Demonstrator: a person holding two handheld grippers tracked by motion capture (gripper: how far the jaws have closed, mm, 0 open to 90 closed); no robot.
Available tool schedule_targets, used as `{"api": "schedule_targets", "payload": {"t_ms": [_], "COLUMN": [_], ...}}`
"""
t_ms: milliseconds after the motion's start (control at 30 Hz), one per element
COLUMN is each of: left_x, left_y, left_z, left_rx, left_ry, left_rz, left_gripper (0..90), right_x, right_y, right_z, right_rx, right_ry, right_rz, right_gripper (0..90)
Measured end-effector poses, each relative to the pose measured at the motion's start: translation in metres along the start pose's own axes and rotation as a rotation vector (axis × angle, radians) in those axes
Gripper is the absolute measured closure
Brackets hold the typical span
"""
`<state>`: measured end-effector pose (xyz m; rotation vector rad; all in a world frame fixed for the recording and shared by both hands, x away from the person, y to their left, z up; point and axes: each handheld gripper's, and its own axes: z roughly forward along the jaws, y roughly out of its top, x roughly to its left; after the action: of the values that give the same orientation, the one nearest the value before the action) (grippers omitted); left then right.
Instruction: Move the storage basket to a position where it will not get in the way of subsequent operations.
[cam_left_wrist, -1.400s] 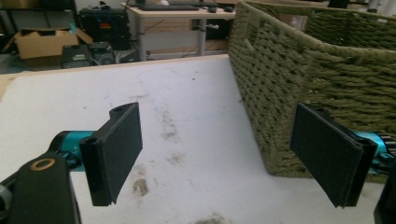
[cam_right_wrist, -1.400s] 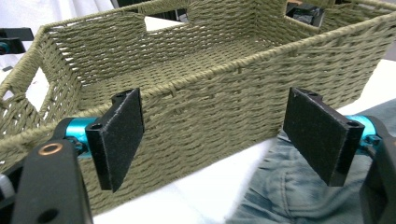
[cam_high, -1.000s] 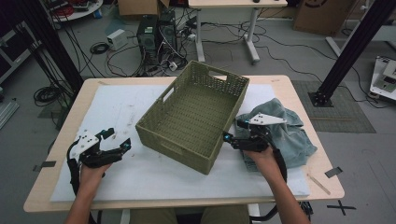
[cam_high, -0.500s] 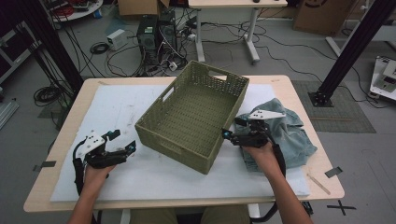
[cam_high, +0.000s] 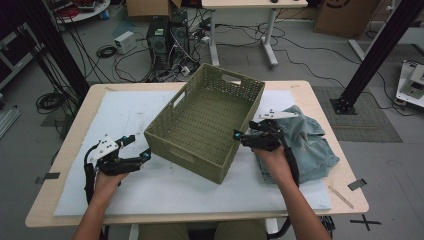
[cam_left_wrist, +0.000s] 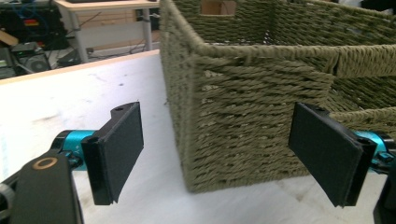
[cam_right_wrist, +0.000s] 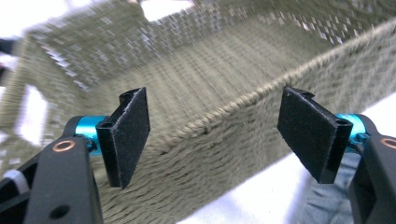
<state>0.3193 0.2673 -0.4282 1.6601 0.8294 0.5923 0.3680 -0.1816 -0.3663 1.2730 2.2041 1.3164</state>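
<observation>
I have the olive-green woven rectangular basket (cam_high: 207, 125) sitting at an angle in the middle of the white sheet (cam_high: 120, 115) that covers the light wooden table (cam_high: 320, 100), with nothing inside it that I can see. A cut-out handle shows in its far end wall and another in the long wall on my left.

My left gripper (cam_high: 136, 151) rests low over the sheet, just beside the basket's near-left corner. In the left gripper view (cam_left_wrist: 217, 151) its jaws stand wide apart with that corner of twisted weave between and just past them — the pads (cam_left_wrist: 122, 149) touch nothing and hold nothing.

My right gripper (cam_high: 239, 137) sits at the basket's right long wall, level with its rim. In the right gripper view (cam_right_wrist: 219, 140) the jaws are wide too, and they have just been closing a little; the blurred rim of the basket runs across the gap between them, but neither pad presses on it — nothing is gripped.

Behind my right hand (cam_high: 272, 160), a crumpled blue denim cloth (cam_high: 312, 145) lies on the table's right side, close beside the basket.
</observation>
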Motion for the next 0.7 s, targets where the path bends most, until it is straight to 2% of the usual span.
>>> {"api": "schedule_targets", "payload": {"t_ms": [33, 133, 200, 300, 367, 533, 700], "left_x": [-0.001, -0.003, -0.004, -0.008, -0.010, -0.009, -0.004], "left_y": [0.000, 0.002, 0.002, 0.002, 0.002, -0.001, -0.005], "left_z": [0.003, 0.010, 0.014, 0.021, 0.022, 0.016, 0.001], "left_rx": [0.000, 0.007, 0.016, 0.025, 0.028, 0.017, 0.008], "left_ry": [-0.005, -0.014, -0.025, -0.049, -0.036, -0.019, 0.003], "left_rz": [0.001, 0.008, 0.012, 0.024, 0.031, 0.020, 0.010], "left_gripper": [17.9, 17.9, 17.9, 18.5, 19.0, 19.0, 19.3], "right_x": [0.000, 0.000, 0.001, 0.000, -0.002, -0.004, 0.001], "right_y": [0.001, 0.003, 0.004, 0.006, 0.007, 0.014, 0.024], "right_z": [0.004, 0.012, 0.015, 0.017, 0.018, 0.025, 0.039], "right_rx": [0.004, 0.022, 0.029, 0.042, 0.047, 0.065, 0.087], "right_ry": [0.005, 0.024, 0.015, 0.034, 0.049, 0.077, 0.113], "right_rz": [0.019, 0.031, 0.019, 0.007, -0.002, -0.027, -0.061], "right_gripper": [28.4, 33.2, 33.1, 32.8, 32.6, 32.6, 32.6]}}
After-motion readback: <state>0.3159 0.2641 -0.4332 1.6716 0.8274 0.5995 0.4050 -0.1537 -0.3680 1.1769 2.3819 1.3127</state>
